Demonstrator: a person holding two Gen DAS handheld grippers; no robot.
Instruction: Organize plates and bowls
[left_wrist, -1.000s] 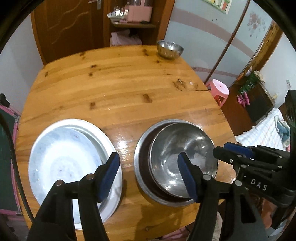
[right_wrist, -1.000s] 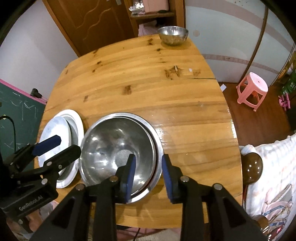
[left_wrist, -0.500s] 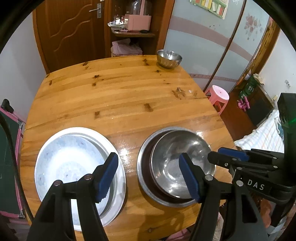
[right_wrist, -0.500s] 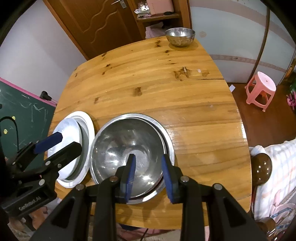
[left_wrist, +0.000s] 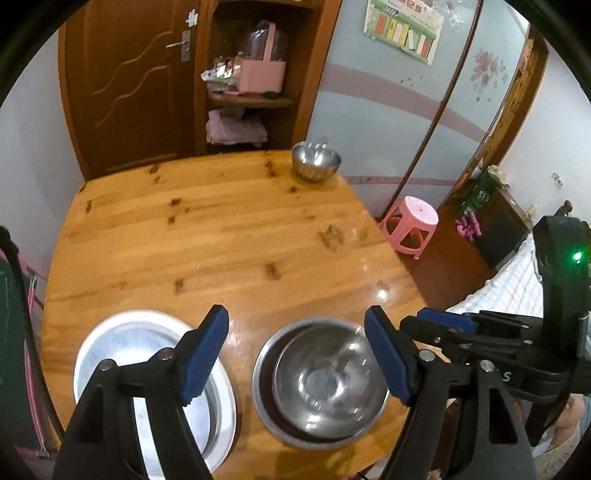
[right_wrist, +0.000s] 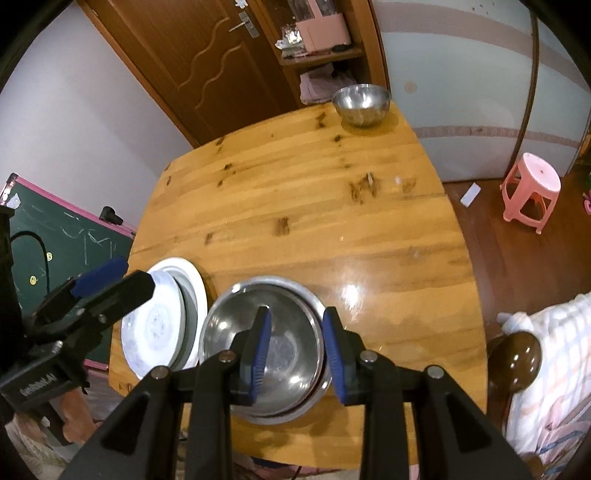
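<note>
Bowls and plates share a wooden surface (left_wrist: 229, 236). Left wrist view: left gripper (left_wrist: 295, 356), jaws opening and empty, above white plates (left_wrist: 122, 343) and nested steel bowl (left_wrist: 328, 373). Right wrist view: right gripper (right_wrist: 297, 356), jaws narrow and empty; small bowl (right_wrist: 361, 103) far, chalkboard (right_wrist: 55, 236) beside.

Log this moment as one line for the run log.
left gripper: opening, empty | right gripper: open, empty | steel bowl: nested in metal dish | small bowl: far edge

Both grippers higher above the table (left_wrist: 229, 236); left gripper (left_wrist: 295, 354) jaws opening, empty
</note>
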